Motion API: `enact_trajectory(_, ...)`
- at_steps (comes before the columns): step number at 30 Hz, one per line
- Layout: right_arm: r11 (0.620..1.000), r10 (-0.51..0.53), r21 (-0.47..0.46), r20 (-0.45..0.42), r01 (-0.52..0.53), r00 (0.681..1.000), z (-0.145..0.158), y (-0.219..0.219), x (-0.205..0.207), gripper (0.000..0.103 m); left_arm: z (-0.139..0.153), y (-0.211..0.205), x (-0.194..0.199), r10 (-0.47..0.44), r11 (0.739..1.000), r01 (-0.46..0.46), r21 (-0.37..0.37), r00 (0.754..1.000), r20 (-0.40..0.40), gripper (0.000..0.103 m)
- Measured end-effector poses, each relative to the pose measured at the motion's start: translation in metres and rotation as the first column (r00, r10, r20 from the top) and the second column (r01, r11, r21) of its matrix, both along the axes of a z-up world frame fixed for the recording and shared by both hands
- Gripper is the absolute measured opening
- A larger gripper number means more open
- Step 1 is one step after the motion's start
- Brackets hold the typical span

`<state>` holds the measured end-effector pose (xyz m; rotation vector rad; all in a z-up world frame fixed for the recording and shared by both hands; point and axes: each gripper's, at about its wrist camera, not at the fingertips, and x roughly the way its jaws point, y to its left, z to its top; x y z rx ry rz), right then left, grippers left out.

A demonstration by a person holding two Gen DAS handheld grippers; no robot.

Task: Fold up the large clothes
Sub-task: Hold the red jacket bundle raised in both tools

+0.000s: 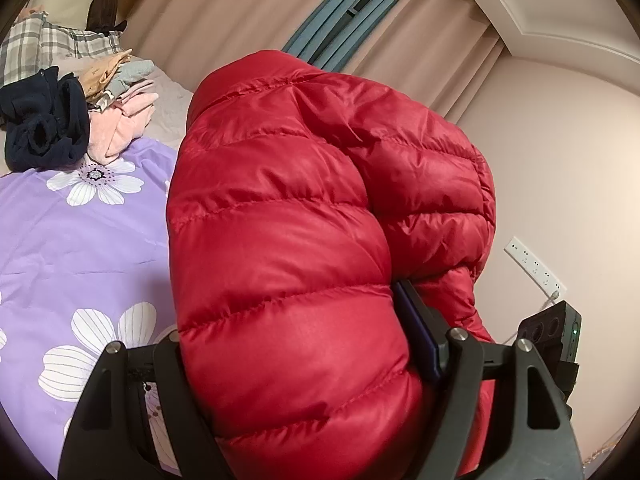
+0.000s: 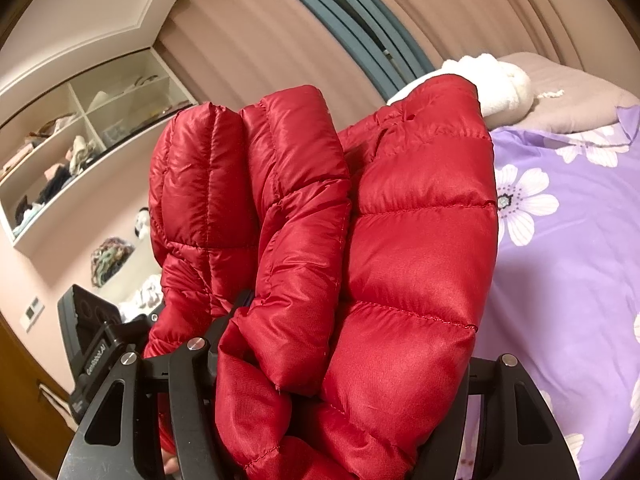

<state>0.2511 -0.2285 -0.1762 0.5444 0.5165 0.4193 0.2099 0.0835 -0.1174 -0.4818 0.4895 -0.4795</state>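
Purple floral bedspread (image 1: 60, 240) lies at nine o'clock; both the left gripper (image 1: 304, 364) and the right gripper (image 2: 340, 364) clamp the bundled red down jacket (image 1: 312, 200) aloft. Likely next: lowering it flat.

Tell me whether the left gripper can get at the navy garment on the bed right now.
Probably not: the left gripper is clamped on the red jacket, which it would have to put down first. The navy garment lies uncovered.

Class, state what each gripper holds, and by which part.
Both the left gripper and right gripper clamp the red down jacket by bunched, folded quilted layers.
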Motion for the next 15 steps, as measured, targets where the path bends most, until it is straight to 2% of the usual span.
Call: enact_trajectory(15, 1.0, 0.014, -0.019, -0.01, -0.014, 1.0, -0.001, -0.001, 0.005, 0.065, -0.017, 0.014, 0.011, 0.019, 1.0, -0.019, -0.003, 1.0, -0.006, 0.077)
